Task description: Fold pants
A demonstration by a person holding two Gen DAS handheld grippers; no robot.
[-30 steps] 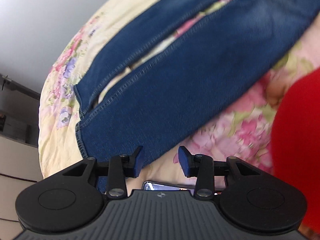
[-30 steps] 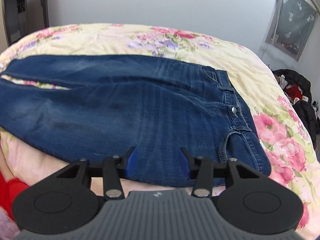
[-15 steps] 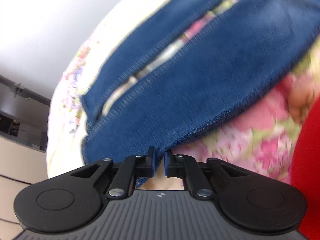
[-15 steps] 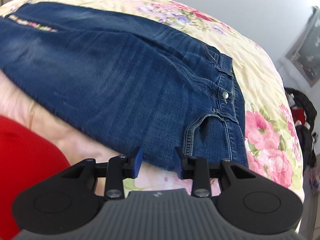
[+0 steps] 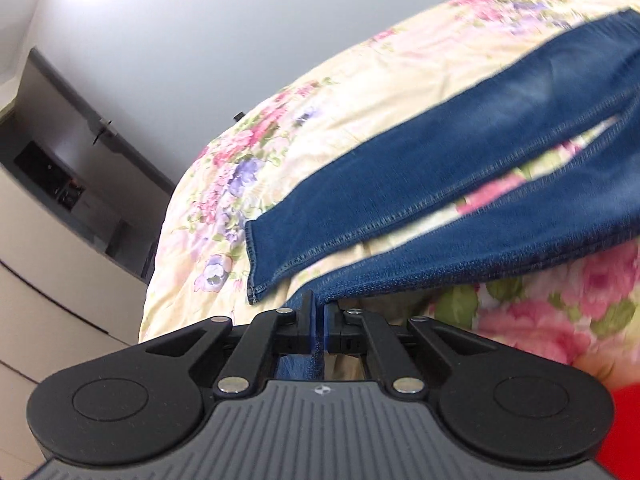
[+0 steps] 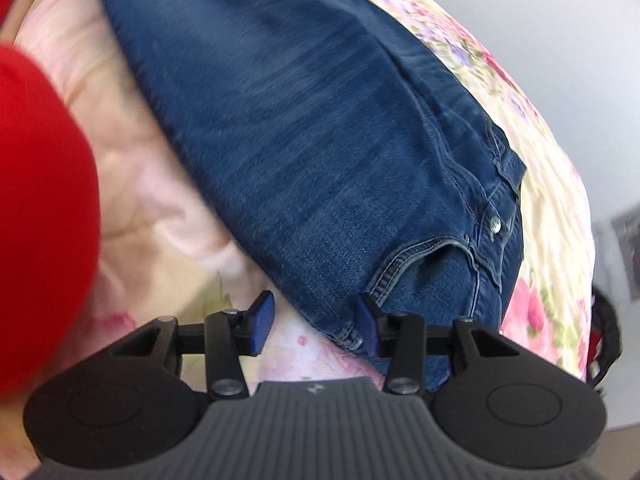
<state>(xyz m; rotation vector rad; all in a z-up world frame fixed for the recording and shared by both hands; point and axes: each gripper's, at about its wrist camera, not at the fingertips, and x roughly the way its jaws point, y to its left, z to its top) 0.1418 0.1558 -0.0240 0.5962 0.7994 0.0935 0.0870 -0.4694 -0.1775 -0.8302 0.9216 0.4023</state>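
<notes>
1. Biggest thing in view is the cream quilted bedspread with pink and purple flowers (image 5: 320, 128), and the whole job sits on top of it

2. On that lie the dark blue denim jeans (image 6: 320, 128), spread flat with both legs running off toward the bed's edge. The waistband with its metal button is in the right wrist view, and the near leg's hem end is already raised off the bedspread in the left wrist view

3. A blurry red fabric mass (image 6: 36, 200) sits at the side of both views; can't tell what it is

4. The left gripper (image 5: 319, 326) has its fingers pressed together on the near leg's hem, with denim pinched between the blue pads

5. The right gripper (image 6: 316, 326) has its fingers spread wide at the near waistband corner beside the front pocket, with nothing pinched yet

6. Looks to me like the grab stage of folding one leg over the other. Next the right side needs to close on that waist corner, then both lift together and carry the near edge across to the far leg

7. Brands or writing: only a tiny emblem on each gripper body, no readable text
</notes>
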